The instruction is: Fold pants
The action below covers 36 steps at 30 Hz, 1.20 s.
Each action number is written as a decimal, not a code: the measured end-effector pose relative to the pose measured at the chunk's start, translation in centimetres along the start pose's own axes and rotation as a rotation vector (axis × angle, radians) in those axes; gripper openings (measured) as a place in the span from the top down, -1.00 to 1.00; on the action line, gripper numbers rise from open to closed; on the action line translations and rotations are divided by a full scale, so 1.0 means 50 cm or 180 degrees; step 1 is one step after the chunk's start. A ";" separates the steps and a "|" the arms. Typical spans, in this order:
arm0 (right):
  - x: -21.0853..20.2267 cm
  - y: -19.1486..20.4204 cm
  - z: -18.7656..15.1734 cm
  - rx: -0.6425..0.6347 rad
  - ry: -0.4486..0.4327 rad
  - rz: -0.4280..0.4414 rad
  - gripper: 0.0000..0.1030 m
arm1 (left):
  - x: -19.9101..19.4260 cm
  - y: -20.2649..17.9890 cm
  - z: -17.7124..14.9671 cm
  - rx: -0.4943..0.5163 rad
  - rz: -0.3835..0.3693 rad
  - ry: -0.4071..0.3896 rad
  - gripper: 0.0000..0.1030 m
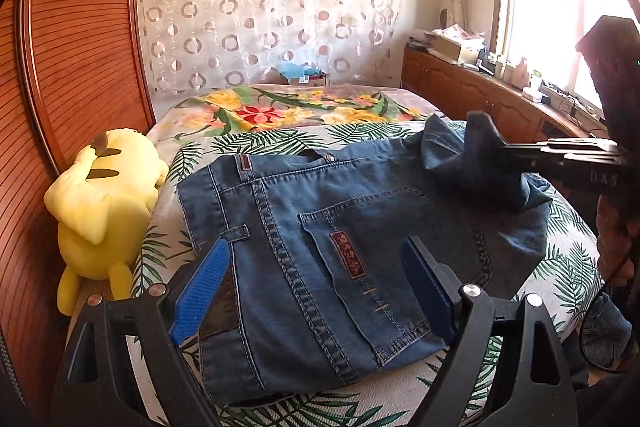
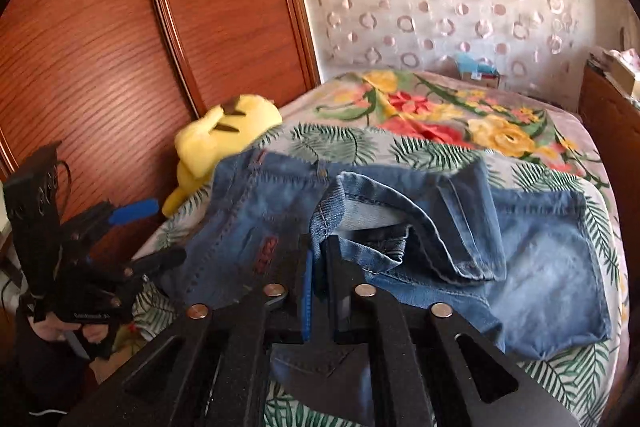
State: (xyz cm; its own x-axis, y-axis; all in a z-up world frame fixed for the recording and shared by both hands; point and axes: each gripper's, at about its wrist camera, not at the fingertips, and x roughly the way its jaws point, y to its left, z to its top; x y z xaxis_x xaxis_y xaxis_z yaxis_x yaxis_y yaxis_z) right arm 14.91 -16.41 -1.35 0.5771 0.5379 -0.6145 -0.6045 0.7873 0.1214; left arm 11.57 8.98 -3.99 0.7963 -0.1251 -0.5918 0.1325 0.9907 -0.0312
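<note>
Blue jeans lie on the bed with the back pocket and its red patch up. My left gripper hovers over the waist end, its blue pads wide apart, open with nothing pinched. In the right wrist view the left gripper stands at the left edge of the bed. My right gripper is shut on a fold of the jeans' leg, which is lifted and bunched above the rest of the jeans. From the left wrist view the right gripper reaches in from the right with the denim leg draped from it.
A yellow plush toy lies against the wooden slatted panel at the bed's left side. The leaf-print sheet and a floral blanket cover the bed. A wooden cabinet with clutter runs under the window at the right.
</note>
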 end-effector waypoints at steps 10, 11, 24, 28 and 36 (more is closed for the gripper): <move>-0.039 0.002 0.011 0.0090 -0.0106 -0.0286 0.21 | 0.027 -0.037 -0.002 0.0047 -0.0140 0.0087 -0.71; -0.044 0.005 -0.001 0.0091 -0.0107 -0.0333 0.21 | 0.031 -0.043 -0.001 0.0063 -0.0157 0.0097 -0.71; 0.001 -0.016 -0.006 0.0138 0.0082 -0.0812 0.21 | 0.084 -0.124 0.040 0.0169 -0.0520 0.0195 -0.71; 0.015 -0.020 0.007 0.0243 0.0155 -0.0761 0.21 | 0.109 -0.143 0.046 0.0194 -0.0592 0.0278 -0.71; 0.027 -0.028 0.029 0.0340 0.0255 -0.0610 0.21 | 0.137 -0.176 0.045 0.0284 -0.0729 0.0326 -0.64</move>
State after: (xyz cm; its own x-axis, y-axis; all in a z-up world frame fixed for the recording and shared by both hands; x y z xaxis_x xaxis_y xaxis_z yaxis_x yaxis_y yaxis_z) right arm 17.32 -16.38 -1.23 0.6277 0.3532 -0.6937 -0.4240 0.9025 0.0759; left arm 17.16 -0.70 -5.97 0.6762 -0.3350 -0.6562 0.3577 0.9279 -0.1052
